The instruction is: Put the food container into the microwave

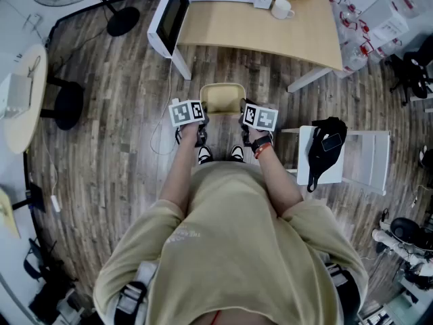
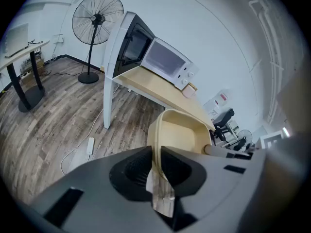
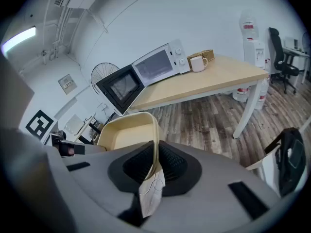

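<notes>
**Wood-floor office: container held in the air, short of the counter**

Grey-brown plank floor (image 1: 122,114), white walls. A person stands in the middle with both arms stretched forward. The left gripper (image 2: 156,166) has its fingers (image 2: 131,171) clamped on the left rim of the food container (image 1: 222,99). The right gripper (image 3: 155,164) has its fingers (image 3: 175,166) clamped on the right rim. The rim edge runs straight between each pair of pads. The container is cream, open-topped and empty. It is held roughly level above the floor between the two grippers, touching nothing else. To the person's right is a white chair (image 1: 369,158) with a black bag (image 1: 326,147) on it. Ahead is the light wood counter (image 1: 270,36) on white legs, apart from the container. At its back left stands the white microwave (image 3: 163,62) with its door (image 1: 169,15) swung open past the counter's left edge. A white mug (image 1: 281,8) sits just right of the microwave. A black standing fan (image 2: 97,21) is beyond, left of the counter.
</notes>
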Demonstrator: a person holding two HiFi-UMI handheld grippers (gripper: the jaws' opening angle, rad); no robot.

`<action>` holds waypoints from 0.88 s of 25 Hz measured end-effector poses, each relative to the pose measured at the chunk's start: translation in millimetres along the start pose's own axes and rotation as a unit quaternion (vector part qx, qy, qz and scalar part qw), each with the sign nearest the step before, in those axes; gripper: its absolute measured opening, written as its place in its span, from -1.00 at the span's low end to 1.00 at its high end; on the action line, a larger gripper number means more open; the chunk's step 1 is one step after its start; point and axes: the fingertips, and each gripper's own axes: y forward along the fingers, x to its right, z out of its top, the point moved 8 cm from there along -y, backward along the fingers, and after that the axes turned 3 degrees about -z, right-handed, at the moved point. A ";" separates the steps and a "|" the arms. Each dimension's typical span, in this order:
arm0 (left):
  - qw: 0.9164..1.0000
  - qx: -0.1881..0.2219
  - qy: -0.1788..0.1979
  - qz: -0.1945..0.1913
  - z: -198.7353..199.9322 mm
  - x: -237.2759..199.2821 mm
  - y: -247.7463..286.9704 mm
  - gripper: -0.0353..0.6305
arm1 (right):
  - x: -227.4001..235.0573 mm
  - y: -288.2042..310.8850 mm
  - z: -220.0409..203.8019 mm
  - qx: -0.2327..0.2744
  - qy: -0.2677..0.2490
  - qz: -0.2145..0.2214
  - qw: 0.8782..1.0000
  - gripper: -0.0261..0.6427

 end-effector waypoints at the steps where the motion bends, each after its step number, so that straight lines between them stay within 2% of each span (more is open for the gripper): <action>1: 1.000 0.000 0.000 -0.001 -0.3 2.5 1.1 -0.70 | 2.6 -0.9 0.9 0.000 0.000 0.000 1.000 -0.78; 7: 1.000 0.006 0.004 0.002 -0.1 17.5 5.9 -0.70 | 16.3 -6.7 5.4 0.003 0.000 0.006 1.000 -0.77; 22: 1.000 0.005 0.020 0.013 -30.8 72.8 41.9 -0.69 | 89.0 -25.9 -7.1 0.006 0.034 0.010 0.999 -0.78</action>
